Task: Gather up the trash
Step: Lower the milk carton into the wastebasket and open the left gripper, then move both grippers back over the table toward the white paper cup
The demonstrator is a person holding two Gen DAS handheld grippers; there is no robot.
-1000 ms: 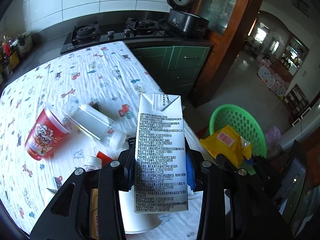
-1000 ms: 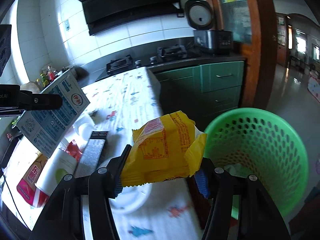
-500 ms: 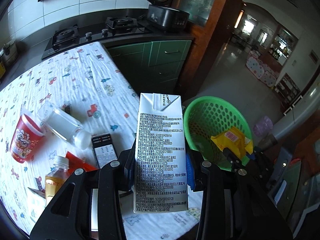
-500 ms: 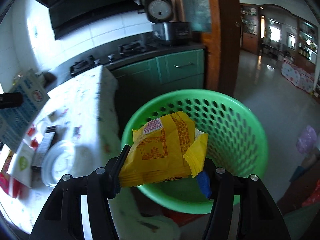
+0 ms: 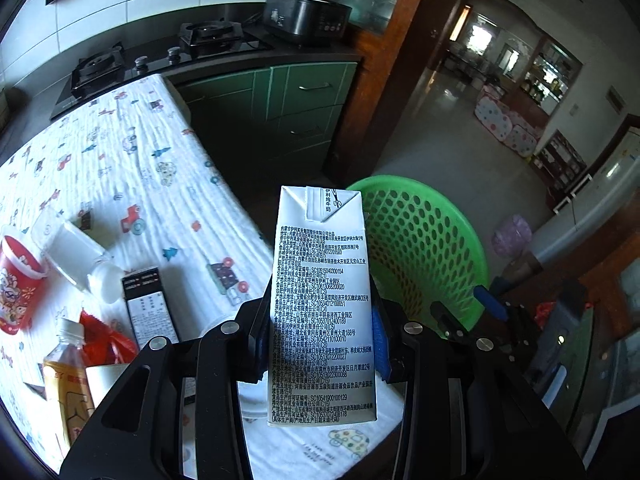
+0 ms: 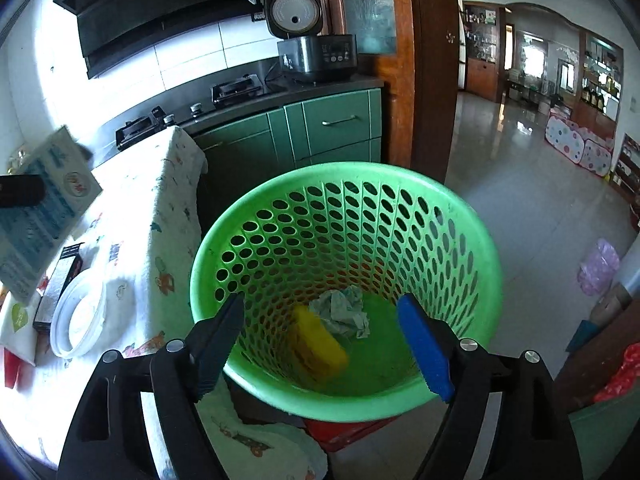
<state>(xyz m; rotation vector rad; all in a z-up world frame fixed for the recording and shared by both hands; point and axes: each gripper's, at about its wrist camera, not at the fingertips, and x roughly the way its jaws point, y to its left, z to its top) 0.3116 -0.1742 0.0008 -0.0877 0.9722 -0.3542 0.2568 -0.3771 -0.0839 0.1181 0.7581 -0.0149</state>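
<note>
Now the carton goes in

Your left gripper (image 5: 320, 344) is clamped across the lower half of the milk carton (image 5: 322, 304), upright, at nine o'clock of the green basket (image 5: 460, 248). It looks light, stiff and slick, so keep hold on its flat sides. Your right gripper (image 6: 322, 336) is opening over the basket with nothing between its jaws; the yellow wrapper (image 6: 320, 344) lies inside.
</note>
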